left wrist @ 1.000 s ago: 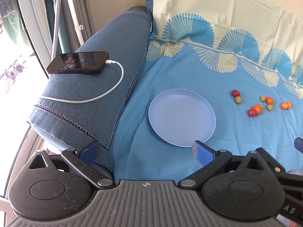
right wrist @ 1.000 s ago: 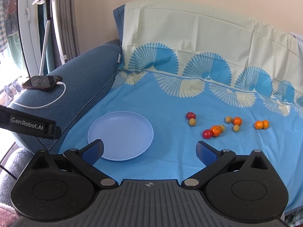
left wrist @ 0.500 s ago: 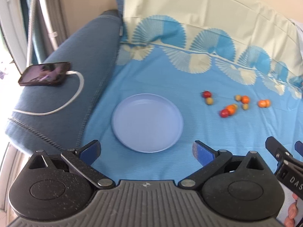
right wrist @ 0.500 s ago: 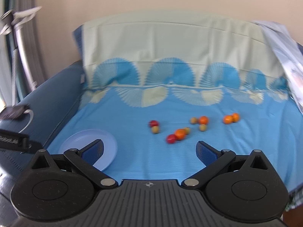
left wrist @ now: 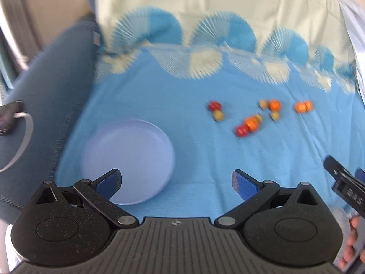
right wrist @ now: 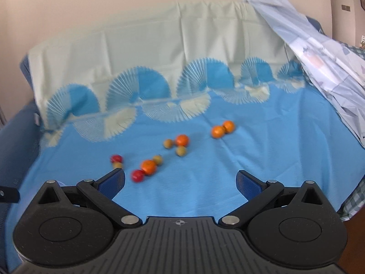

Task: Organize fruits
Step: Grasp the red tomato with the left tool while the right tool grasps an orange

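Both views have swung right toward the blurred, seemingly loose fruits (right wrist: 148, 166), so the right tool (right wrist: 180, 179), jaws apart like the left tool (left wrist: 176, 180), should descend squarely over one, beside the plate (left wrist: 127, 157).

plate (left wrist: 136, 141): lilac | fruits (right wrist: 148, 166): red, orange, olive | cloth (right wrist: 228, 194): blue, cream fan pattern

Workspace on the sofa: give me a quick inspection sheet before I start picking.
Surface: blue fan-print sheet over the sofa.
Job's things: ten small fruits, red, orange and olive, loose on the sheet; lilac plate holds none.
Clutter: phone on the armrest.
Grippers: left tool and right tool both open, holding nothing.
Cables: white charging cable at the phone.
Surroundings: patterned cloth heaped at right; beige wall behind.
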Action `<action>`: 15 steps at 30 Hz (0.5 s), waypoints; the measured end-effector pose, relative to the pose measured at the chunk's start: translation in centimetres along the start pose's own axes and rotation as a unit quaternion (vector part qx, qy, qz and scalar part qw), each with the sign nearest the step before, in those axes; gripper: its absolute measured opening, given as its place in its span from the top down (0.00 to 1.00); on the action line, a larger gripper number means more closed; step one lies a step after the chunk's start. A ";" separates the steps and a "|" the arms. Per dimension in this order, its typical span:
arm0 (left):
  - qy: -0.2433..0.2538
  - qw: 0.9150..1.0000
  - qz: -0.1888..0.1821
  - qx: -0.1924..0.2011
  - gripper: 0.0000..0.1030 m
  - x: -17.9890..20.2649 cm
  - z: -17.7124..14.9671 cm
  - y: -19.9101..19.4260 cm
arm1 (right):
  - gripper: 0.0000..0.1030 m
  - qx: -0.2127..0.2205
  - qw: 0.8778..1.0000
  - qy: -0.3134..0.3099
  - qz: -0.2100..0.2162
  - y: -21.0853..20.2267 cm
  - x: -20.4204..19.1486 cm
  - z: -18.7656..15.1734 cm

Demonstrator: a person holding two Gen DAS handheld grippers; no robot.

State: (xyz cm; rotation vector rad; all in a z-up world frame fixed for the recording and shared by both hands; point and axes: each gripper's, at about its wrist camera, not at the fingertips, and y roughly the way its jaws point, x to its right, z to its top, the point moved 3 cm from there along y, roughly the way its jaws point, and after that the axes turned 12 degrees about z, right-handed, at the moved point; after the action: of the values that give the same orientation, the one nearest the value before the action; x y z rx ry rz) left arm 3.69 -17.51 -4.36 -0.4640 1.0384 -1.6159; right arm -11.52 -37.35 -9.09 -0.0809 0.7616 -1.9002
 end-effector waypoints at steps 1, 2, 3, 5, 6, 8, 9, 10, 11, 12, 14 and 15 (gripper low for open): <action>0.004 1.000 -0.001 -0.010 0.00 0.7 0.4 0.8 | 0.00 0.000 1.000 0.004 -0.006 0.7 0.7 -0.1; 0.004 1.000 -0.001 -0.012 0.00 1.3 0.8 1.4 | 0.00 0.000 1.000 0.008 -0.013 1.4 1.5 -0.1; 0.005 1.000 0.001 -0.009 0.00 2.1 1.3 2.2 | 0.00 -0.003 1.000 0.011 -0.019 2.0 2.2 -0.1; 0.018 1.000 0.000 -0.006 0.00 3.6 2.3 3.8 | 0.00 -0.004 0.999 0.019 -0.028 3.7 3.4 -0.1; 0.024 1.000 -0.001 -0.008 0.00 4.3 2.8 4.6 | 0.00 -0.006 0.999 0.021 -0.031 4.6 4.0 -0.1; 0.030 0.999 0.002 -0.020 0.00 5.6 3.9 6.6 | 0.00 -0.011 0.999 0.018 -0.034 6.6 4.9 -0.1; 0.029 0.999 0.000 -0.021 0.00 6.2 4.4 7.3 | 0.00 -0.011 0.999 0.017 -0.037 7.7 5.3 0.0; 0.030 0.999 -0.001 -0.021 0.00 6.8 4.8 8.1 | 0.00 -0.010 0.999 0.016 -0.041 8.8 5.8 0.1; 0.036 0.999 0.000 -0.019 0.00 7.6 5.1 9.0 | 0.00 -0.011 0.999 0.014 -0.046 9.9 6.4 0.4; 0.044 0.999 -0.003 -0.014 0.00 8.4 5.4 9.9 | 0.00 -0.012 0.998 0.015 -0.053 11.1 7.1 0.7; 0.063 0.998 -0.007 -0.008 0.00 9.9 5.7 11.4 | 0.00 -0.010 0.998 0.018 -0.064 13.5 8.7 1.5; 0.074 0.997 -0.011 -0.006 0.00 10.8 5.8 12.2 | 0.01 -0.011 0.997 0.019 -0.074 14.8 9.6 2.1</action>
State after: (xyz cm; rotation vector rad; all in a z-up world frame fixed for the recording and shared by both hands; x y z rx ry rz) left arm 11.71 -29.86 -13.54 -0.3684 1.1569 -1.6854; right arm -3.24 -50.31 -18.08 -0.1173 0.8223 -2.0379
